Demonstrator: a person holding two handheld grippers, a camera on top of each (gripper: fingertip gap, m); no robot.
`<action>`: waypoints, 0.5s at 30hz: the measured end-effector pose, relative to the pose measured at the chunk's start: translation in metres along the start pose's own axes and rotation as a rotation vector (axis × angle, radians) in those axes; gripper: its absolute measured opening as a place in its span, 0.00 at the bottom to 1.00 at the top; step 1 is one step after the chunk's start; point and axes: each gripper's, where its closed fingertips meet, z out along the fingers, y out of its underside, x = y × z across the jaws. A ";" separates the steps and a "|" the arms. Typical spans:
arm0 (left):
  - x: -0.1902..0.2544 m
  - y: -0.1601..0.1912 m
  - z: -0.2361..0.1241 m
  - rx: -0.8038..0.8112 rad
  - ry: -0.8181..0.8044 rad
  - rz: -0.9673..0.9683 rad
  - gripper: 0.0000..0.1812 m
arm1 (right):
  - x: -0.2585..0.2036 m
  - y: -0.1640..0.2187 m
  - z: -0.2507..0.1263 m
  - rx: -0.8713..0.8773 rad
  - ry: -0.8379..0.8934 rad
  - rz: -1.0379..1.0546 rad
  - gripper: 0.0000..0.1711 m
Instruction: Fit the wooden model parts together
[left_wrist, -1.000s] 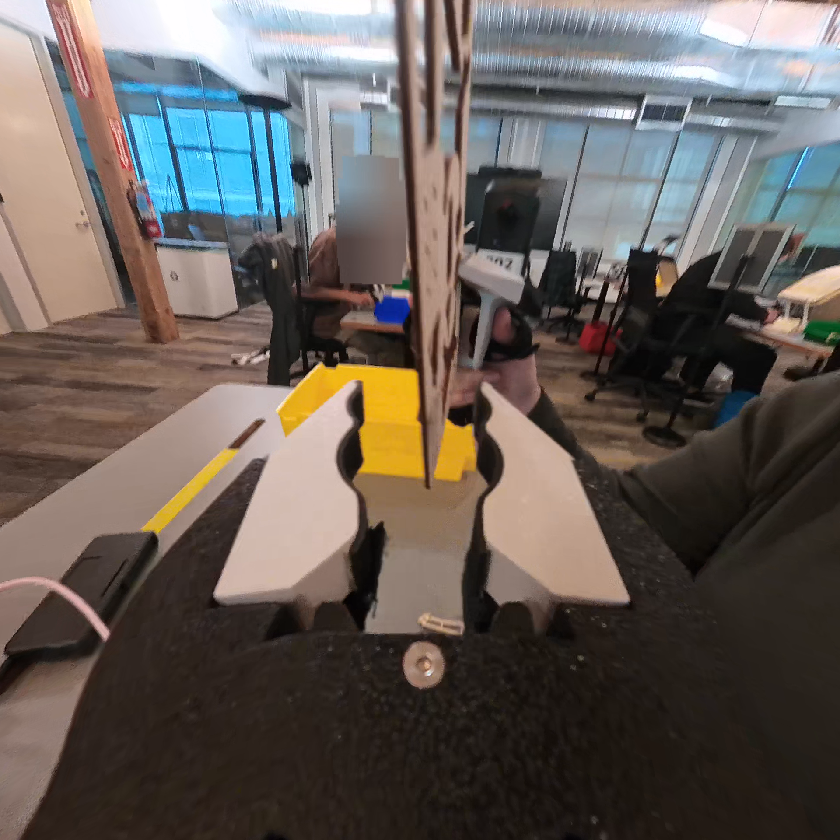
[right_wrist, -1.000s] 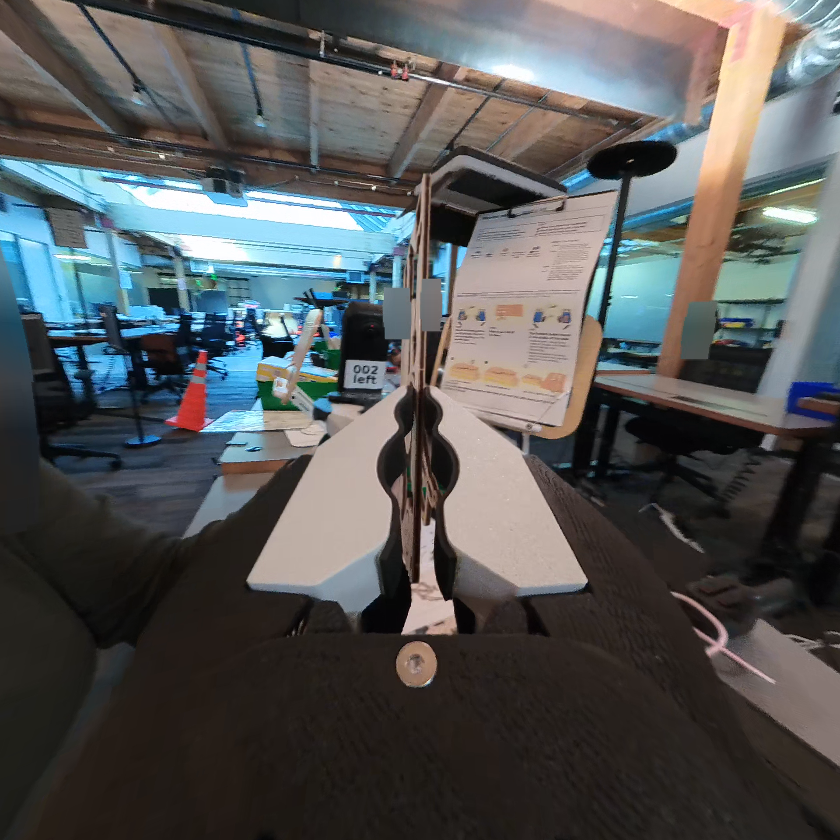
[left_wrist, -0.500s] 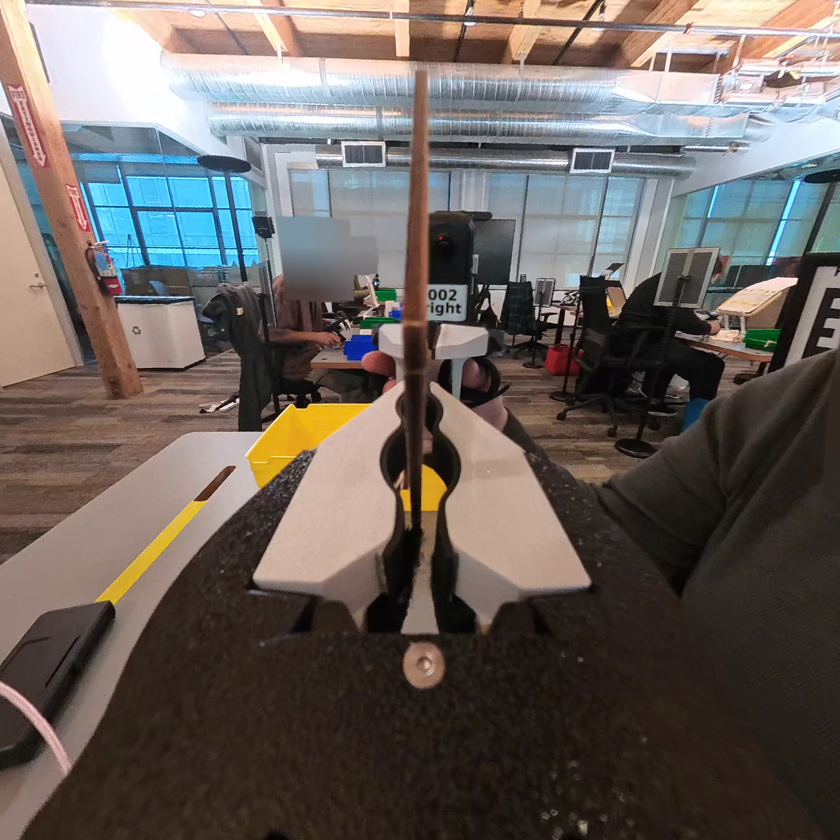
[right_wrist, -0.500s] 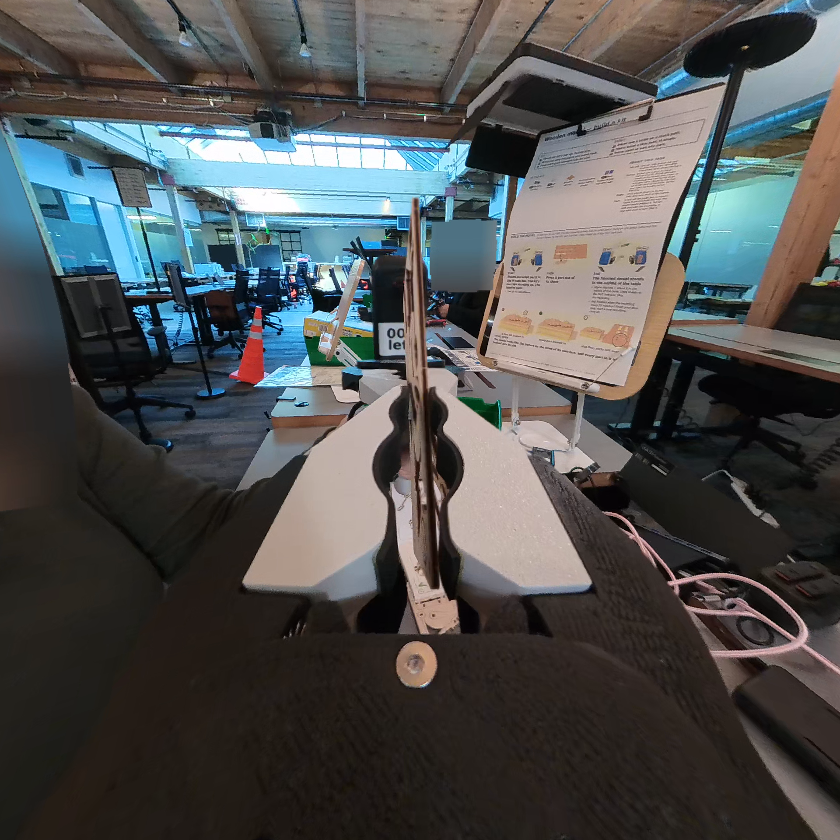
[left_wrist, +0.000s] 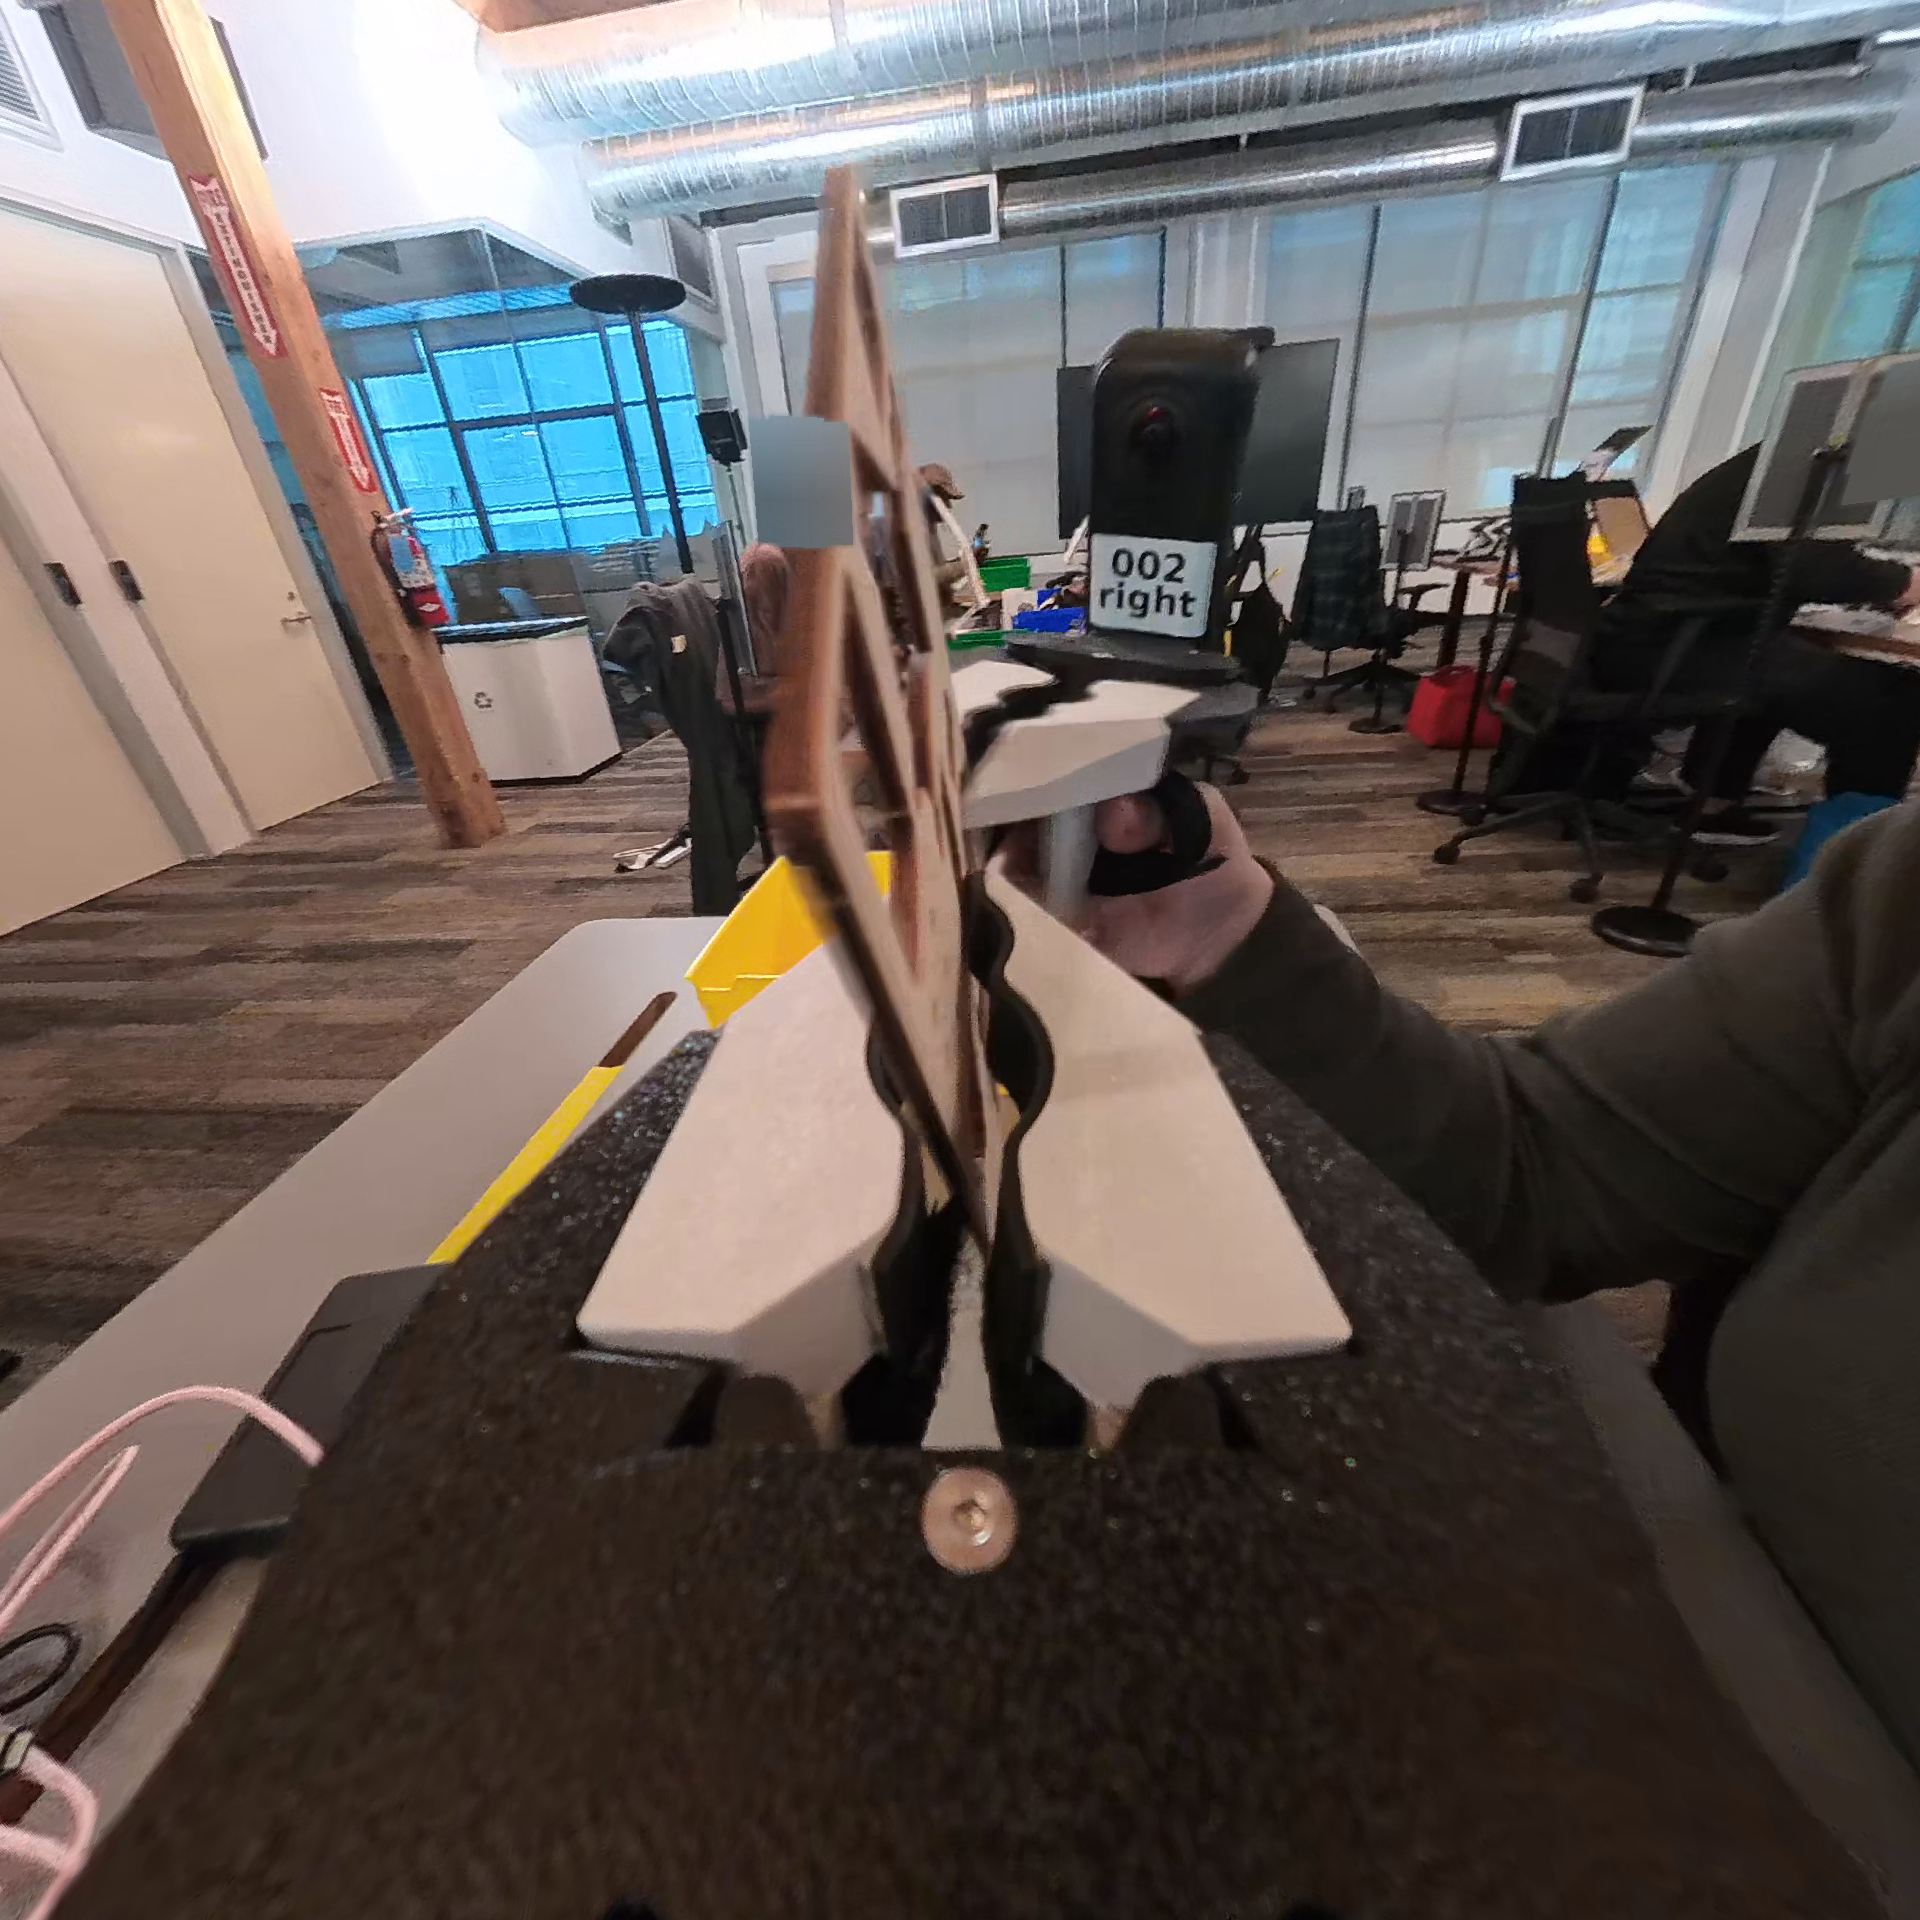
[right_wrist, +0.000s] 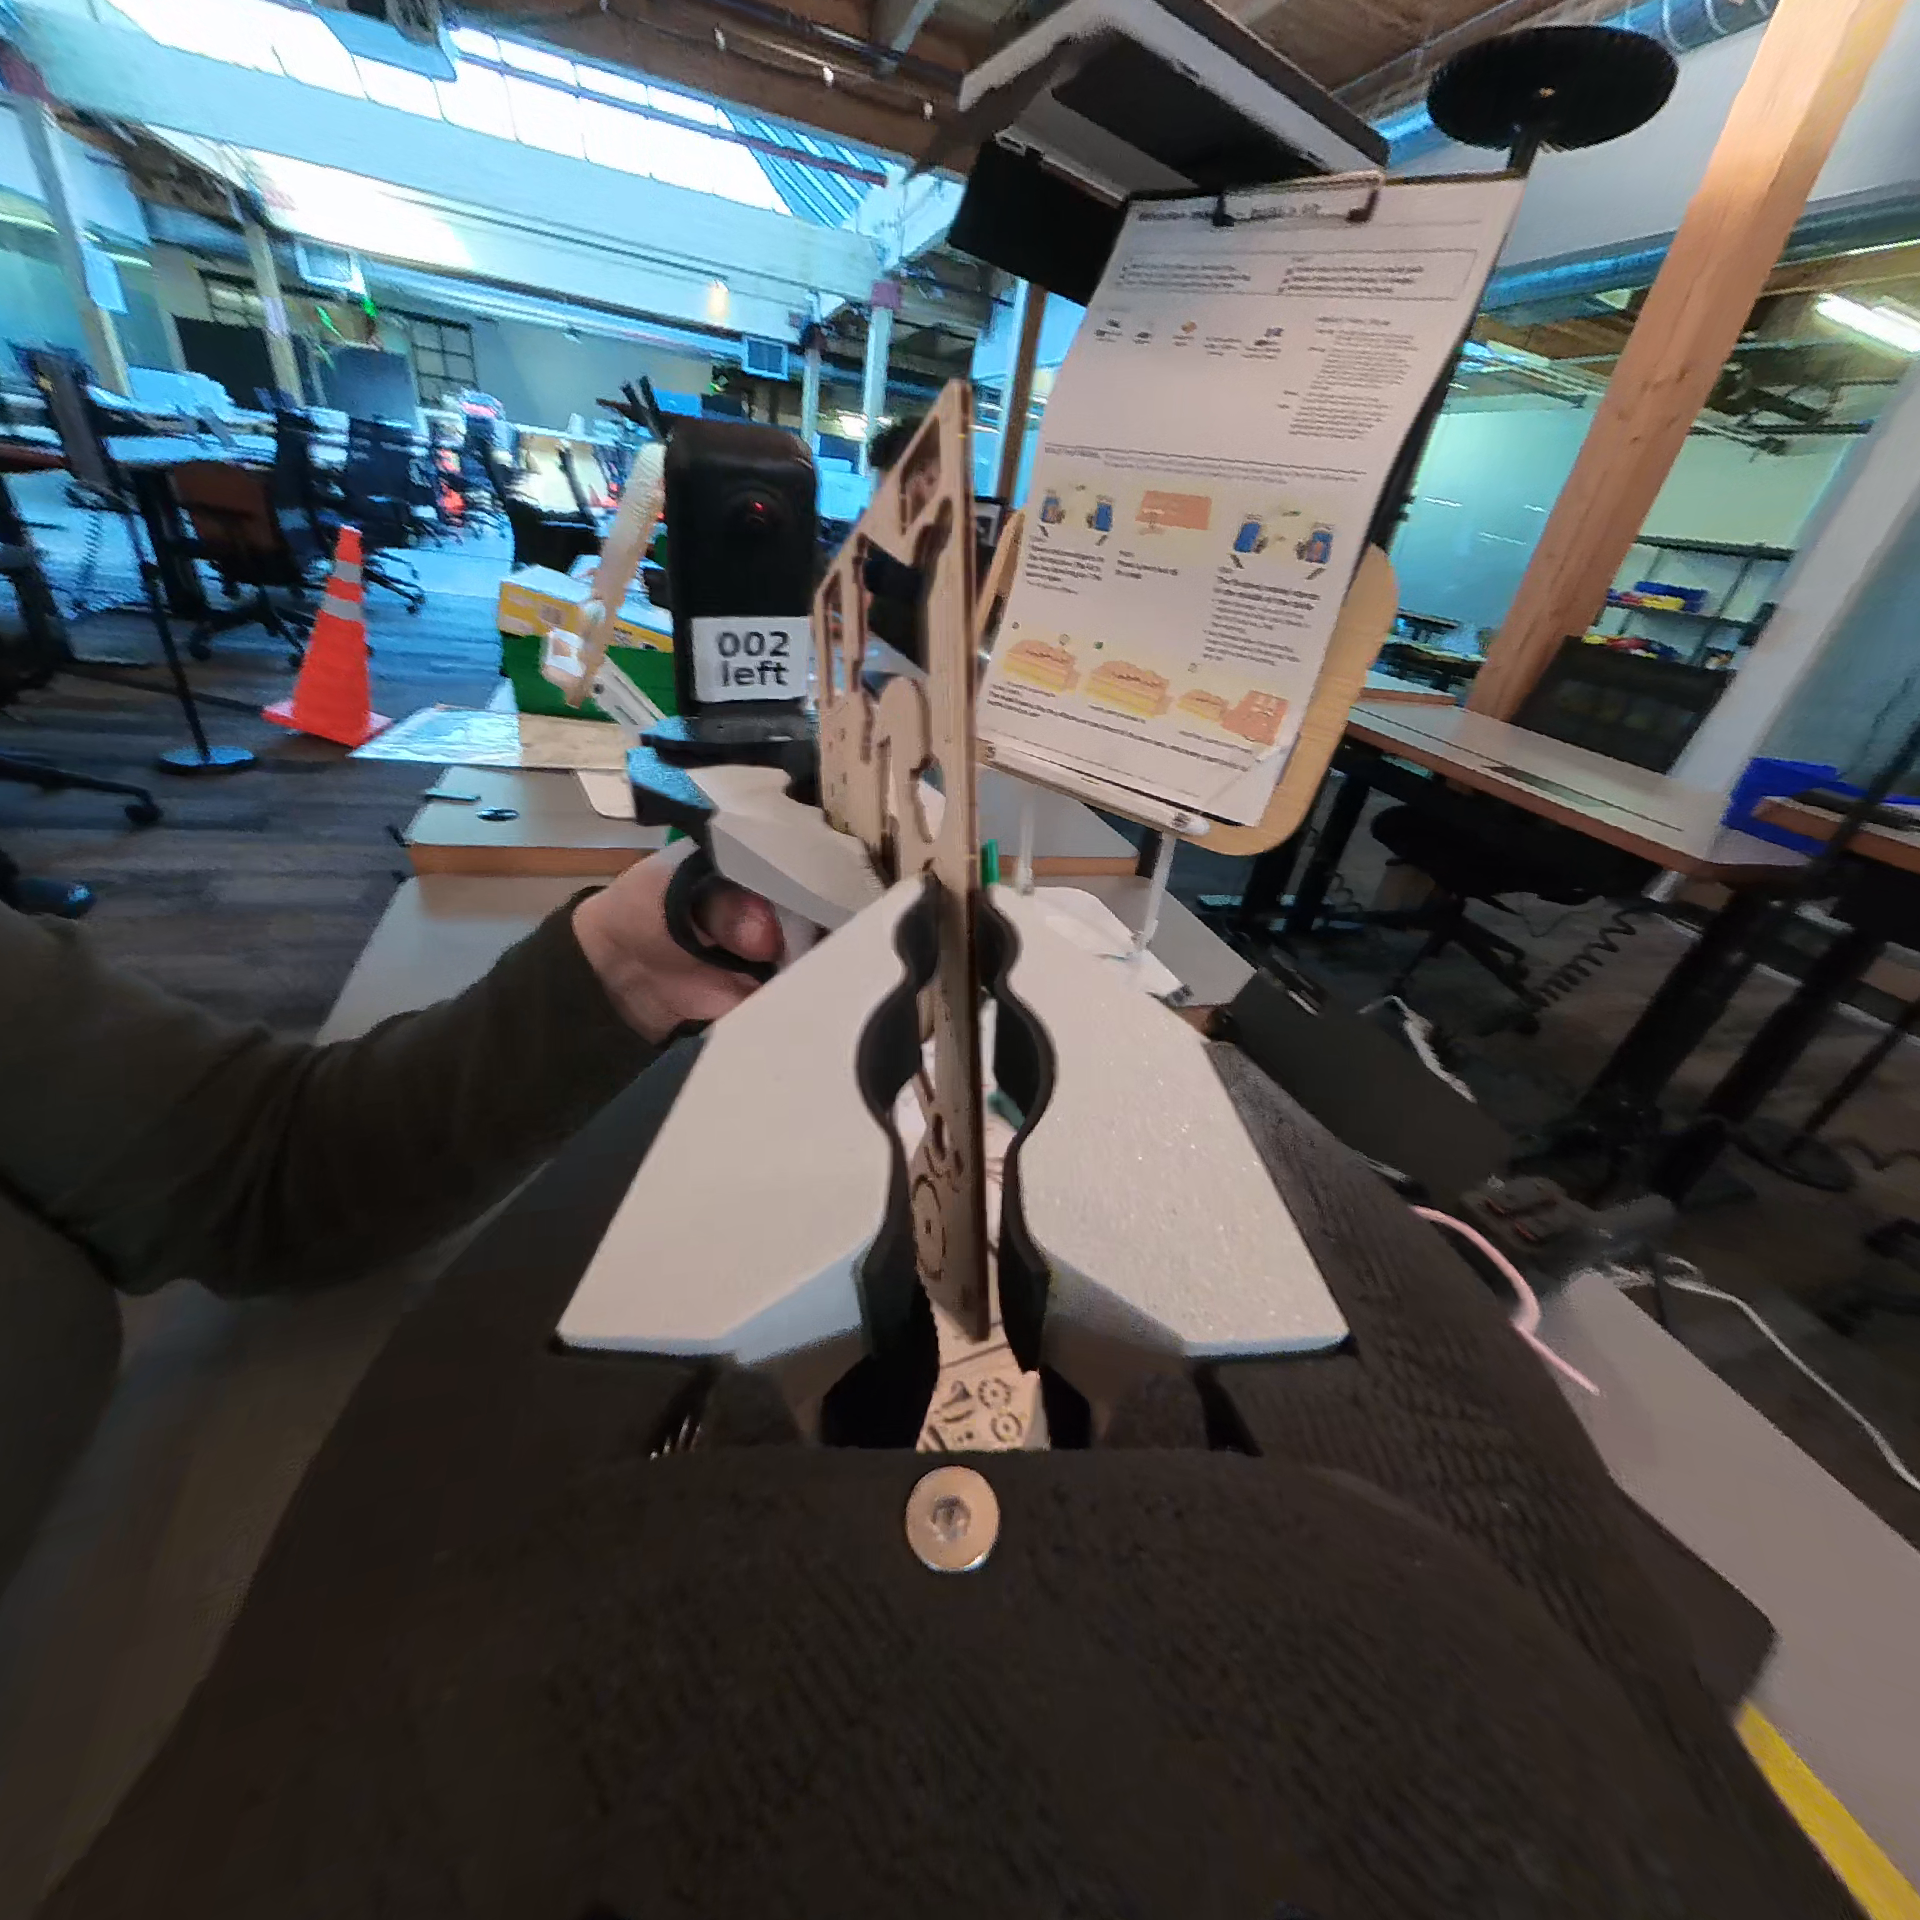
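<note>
A thin laser-cut wooden sheet (left_wrist: 883, 623) with cut-out model parts stands nearly edge-on and tilts to the left. My left gripper (left_wrist: 940, 966) is shut on its lower edge. In the right wrist view the same sheet (right_wrist: 914, 675) stands upright, and my right gripper (right_wrist: 951, 904) is shut on it from the opposite side. The right gripper (left_wrist: 1039, 717) shows behind the sheet in the left wrist view, held by a hand. The left gripper (right_wrist: 769, 831) shows behind it in the right wrist view. The sheet is held in the air above the table.
A yellow bin (left_wrist: 769, 935) sits on the grey table (left_wrist: 416, 1122) under the sheet. A black device with a pink cable (left_wrist: 281, 1423) lies at the left. A clipboard with an instruction sheet (right_wrist: 1226, 499) stands on a stand behind. Chairs, desks and seated people fill the room beyond. My two grippers' fingertips are within a few centimetres of each other.
One second ago my left gripper was open around the sheet; it then shut on it. Since then the sheet has turned and tilted, and the two grippers have shifted sideways from each other.
</note>
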 end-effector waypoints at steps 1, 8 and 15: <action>-0.001 0.000 0.000 -0.006 -0.016 0.015 0.00 | 0.002 0.000 0.000 -0.010 0.029 -0.014 0.02; -0.006 0.000 0.000 -0.006 -0.048 0.018 0.00 | 0.009 0.002 0.002 -0.061 0.141 -0.082 0.03; -0.008 -0.004 -0.003 0.023 -0.053 0.033 0.00 | 0.009 -0.002 0.003 -0.030 0.156 -0.106 0.06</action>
